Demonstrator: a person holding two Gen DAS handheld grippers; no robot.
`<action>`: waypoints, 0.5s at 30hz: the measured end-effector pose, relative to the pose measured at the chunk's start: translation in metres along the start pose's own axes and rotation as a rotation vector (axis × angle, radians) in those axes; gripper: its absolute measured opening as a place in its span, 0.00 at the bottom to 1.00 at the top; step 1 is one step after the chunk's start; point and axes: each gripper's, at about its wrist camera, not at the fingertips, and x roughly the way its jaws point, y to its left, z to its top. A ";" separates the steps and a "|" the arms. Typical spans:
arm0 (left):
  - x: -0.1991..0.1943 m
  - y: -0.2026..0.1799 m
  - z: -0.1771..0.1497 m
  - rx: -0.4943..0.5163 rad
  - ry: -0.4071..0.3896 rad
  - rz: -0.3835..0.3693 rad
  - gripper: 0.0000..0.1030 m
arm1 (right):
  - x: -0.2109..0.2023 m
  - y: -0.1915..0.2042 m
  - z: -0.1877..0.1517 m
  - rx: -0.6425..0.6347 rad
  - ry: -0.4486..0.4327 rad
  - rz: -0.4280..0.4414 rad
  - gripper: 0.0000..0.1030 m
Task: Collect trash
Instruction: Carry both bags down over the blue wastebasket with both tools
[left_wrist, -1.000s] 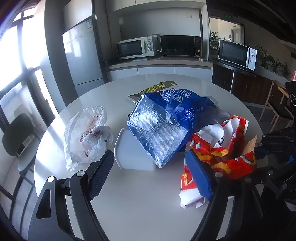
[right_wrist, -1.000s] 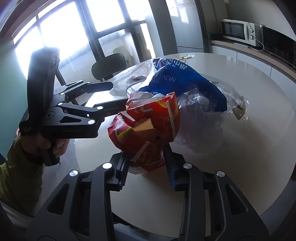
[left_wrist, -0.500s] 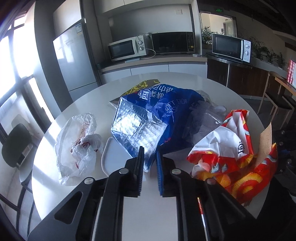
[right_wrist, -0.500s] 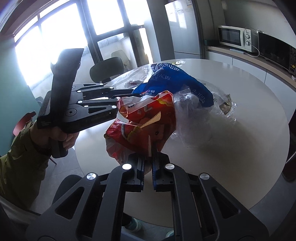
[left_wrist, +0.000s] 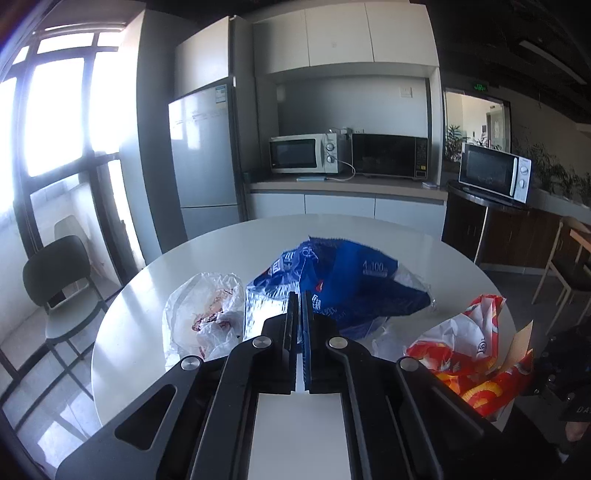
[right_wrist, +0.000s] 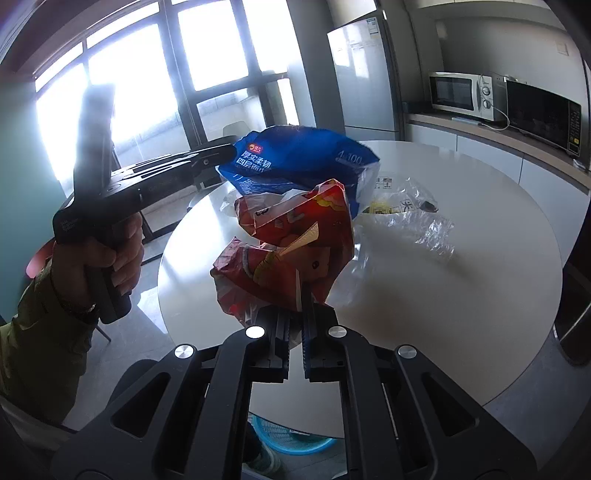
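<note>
Two pieces in our grip: left gripper (left_wrist: 299, 314) clamped on blue bag (left_wrist: 347, 288), right gripper (right_wrist: 295, 325) clamped on red wrapper (right_wrist: 291, 236). Both appear lifted above round table (right_wrist: 461, 295). We judge task under way, nothing binned yet. Left on table: white plastic bag (left_wrist: 207, 317) beside blue bag, clear plastic (right_wrist: 413, 210) further back. Blue basket (right_wrist: 295, 439) sits under table edge, likely drop spot.

L gripper (left_wrist: 299, 306), wide open a sec ago, is now clamped on the blue bag (left_wrist: 347, 284) & has it up off the table (left_wrist: 207, 258). R gripper (right_wrist: 295, 328) has gone from loose around the red wrapper (right_wrist: 291, 240) to pinched tight on it, wrapper lifted clear too.
</note>
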 end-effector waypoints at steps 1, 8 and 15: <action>-0.005 0.001 0.001 -0.006 -0.007 0.007 0.01 | -0.002 0.000 -0.001 0.003 -0.005 -0.002 0.04; -0.038 0.008 0.005 -0.060 -0.046 0.078 0.01 | -0.013 -0.002 -0.009 0.020 -0.016 -0.021 0.04; -0.078 0.016 0.000 -0.119 -0.061 0.116 0.01 | -0.030 -0.002 -0.006 0.021 -0.047 -0.027 0.04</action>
